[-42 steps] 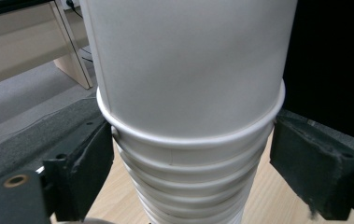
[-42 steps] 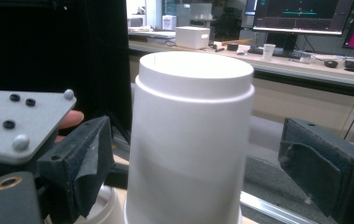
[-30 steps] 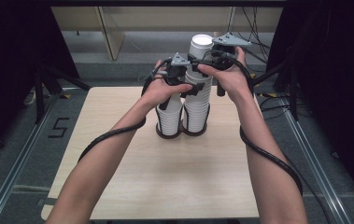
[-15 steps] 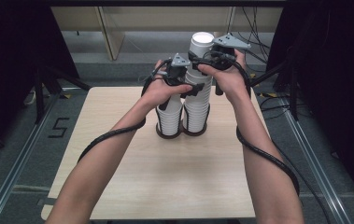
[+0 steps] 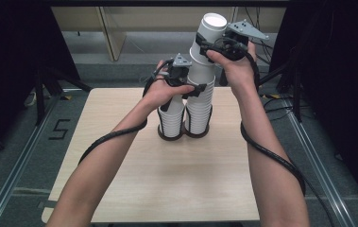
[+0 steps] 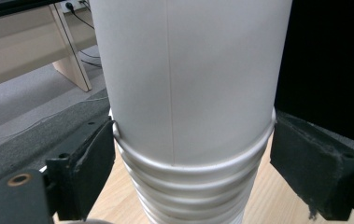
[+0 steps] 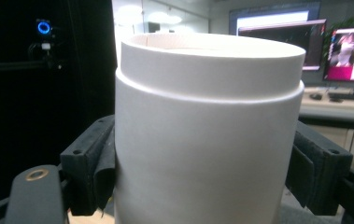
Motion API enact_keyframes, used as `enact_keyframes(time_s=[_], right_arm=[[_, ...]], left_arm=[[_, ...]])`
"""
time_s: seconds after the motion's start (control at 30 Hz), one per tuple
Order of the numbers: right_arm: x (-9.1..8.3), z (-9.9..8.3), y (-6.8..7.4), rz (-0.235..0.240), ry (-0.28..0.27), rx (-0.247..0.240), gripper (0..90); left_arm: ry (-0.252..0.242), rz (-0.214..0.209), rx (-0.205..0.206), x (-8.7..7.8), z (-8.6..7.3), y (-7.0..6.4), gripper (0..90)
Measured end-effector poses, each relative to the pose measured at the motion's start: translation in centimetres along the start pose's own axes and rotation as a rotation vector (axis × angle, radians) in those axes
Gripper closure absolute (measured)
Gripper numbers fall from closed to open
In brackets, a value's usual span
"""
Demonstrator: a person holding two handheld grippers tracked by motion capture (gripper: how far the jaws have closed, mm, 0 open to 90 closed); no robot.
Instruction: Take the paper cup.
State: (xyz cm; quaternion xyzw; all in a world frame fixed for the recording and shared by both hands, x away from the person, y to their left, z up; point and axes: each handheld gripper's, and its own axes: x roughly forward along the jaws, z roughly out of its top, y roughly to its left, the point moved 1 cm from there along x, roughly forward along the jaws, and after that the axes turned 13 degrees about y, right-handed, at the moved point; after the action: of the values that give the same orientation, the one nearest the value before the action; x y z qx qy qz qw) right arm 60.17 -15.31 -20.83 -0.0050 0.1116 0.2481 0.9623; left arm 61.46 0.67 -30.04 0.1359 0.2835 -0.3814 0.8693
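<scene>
Two stacks of white paper cups stand side by side in a dark holder on the wooden table. My left gripper is shut on the top rims of the right stack, and its pads press the rims from both sides. My right gripper is shut on a white cup held above that stack, slightly tilted. In the right gripper view the cup sits between both jaws. A cup wall rises out of the stack's rims. The left stack is shorter.
Both forearms reach in from the bottom, with cables trailing over the table. Grey floor and metal rails flank the table. Light wooden furniture stands beyond the far edge. Monitors glow in the background of the right gripper view.
My right gripper has risen with the cup, drawing it higher out of the right stack. The left gripper has stayed clamped on the stack's rims.
</scene>
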Motion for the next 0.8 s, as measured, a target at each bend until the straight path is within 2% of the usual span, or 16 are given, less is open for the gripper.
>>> enact_keyframes(time_s=[0.07,0.4,0.47,0.67,0.77,0.8], right_arm=[[-0.4,0.6,0.0,0.002,-0.023,0.0,21.0],[-2.1,2.4,-0.4,0.009,-0.074,-0.016,21.1],[-2.5,2.7,-0.5,0.01,-0.087,-0.007,21.1],[-4.3,3.8,-0.8,0.0,-0.114,-0.039,21.1],[-5.5,3.9,-0.9,-0.003,-0.121,-0.047,21.1],[-5.8,3.8,-1.1,-0.011,-0.124,-0.065,21.0]], left_arm=[[0.007,0.009,0.011,-0.1,0.0,0.0,14.2],[0.01,0.01,0.014,-0.2,-0.1,0.0,15.0],[0.005,0.013,0.013,-0.4,-0.1,0.0,14.8],[-0.062,0.016,-0.003,-2.8,-0.3,0.2,13.2],[-0.087,0.022,0.01,-4.5,-0.9,0.1,13.1],[-0.091,0.023,0.011,-4.9,-1.1,0.1,13.2]])
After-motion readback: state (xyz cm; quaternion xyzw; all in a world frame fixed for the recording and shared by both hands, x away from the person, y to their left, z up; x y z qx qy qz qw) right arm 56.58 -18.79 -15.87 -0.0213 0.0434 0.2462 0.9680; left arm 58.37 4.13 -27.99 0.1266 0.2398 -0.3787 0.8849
